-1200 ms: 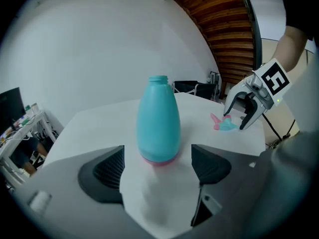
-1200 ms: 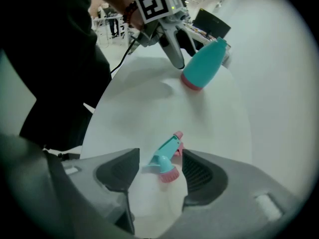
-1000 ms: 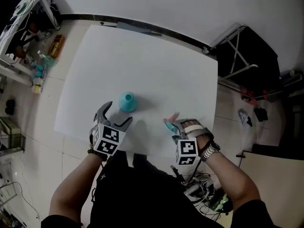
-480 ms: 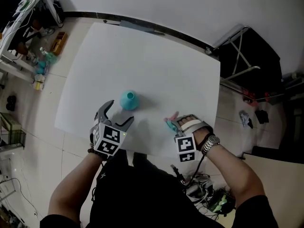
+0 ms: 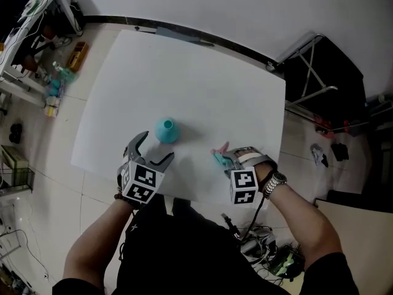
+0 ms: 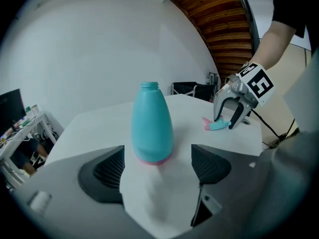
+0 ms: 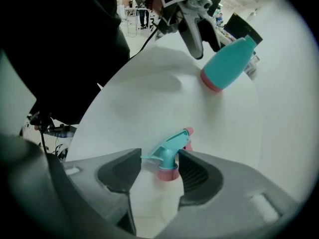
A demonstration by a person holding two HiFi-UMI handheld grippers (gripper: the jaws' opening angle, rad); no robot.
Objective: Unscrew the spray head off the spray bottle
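Note:
The teal spray bottle (image 5: 164, 129) stands upright on the white table (image 5: 184, 72) with its neck bare (image 6: 149, 86). My left gripper (image 5: 155, 146) is open just short of the bottle (image 6: 152, 126), which sits beyond its fingertips. The teal and pink spray head (image 5: 219, 155) lies apart on the table to the right. My right gripper (image 5: 228, 160) points down over it. In the right gripper view the spray head (image 7: 169, 156) lies between the jaws, which have just been closing, and a gap still shows on its left side.
The table's near edge runs just under both hands. A cluttered shelf (image 5: 37, 35) stands on the floor at the left. A black folding stand (image 5: 319, 72) is at the right. Cables (image 5: 264, 244) lie on the floor below the right arm.
My right gripper has tilted a little over the spray head, and its marker cube has shifted slightly right. The spray head, the bottle and the left gripper stay where they were.

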